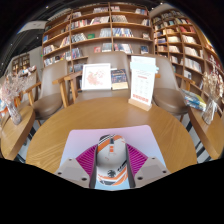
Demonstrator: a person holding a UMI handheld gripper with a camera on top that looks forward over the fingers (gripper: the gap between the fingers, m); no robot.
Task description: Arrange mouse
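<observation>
Wooden round desk (60, 135) carried one white mat (80, 150). One mouse (112, 152), white with orange, sat between the two fingers (90, 160), pink pads pressed on both its sides, gripping it over the mat. Mouse's near end was cut off. One sign (142, 80) stood beyond; bookshelves (100, 30) behind, titles unreadable.

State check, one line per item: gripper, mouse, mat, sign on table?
gripper: shut on the mouse, both pads against its sides
mouse: white and orange, held between the fingers, over the mat
mat: white, flat on the round table
sign: upright, beyond the mat
</observation>
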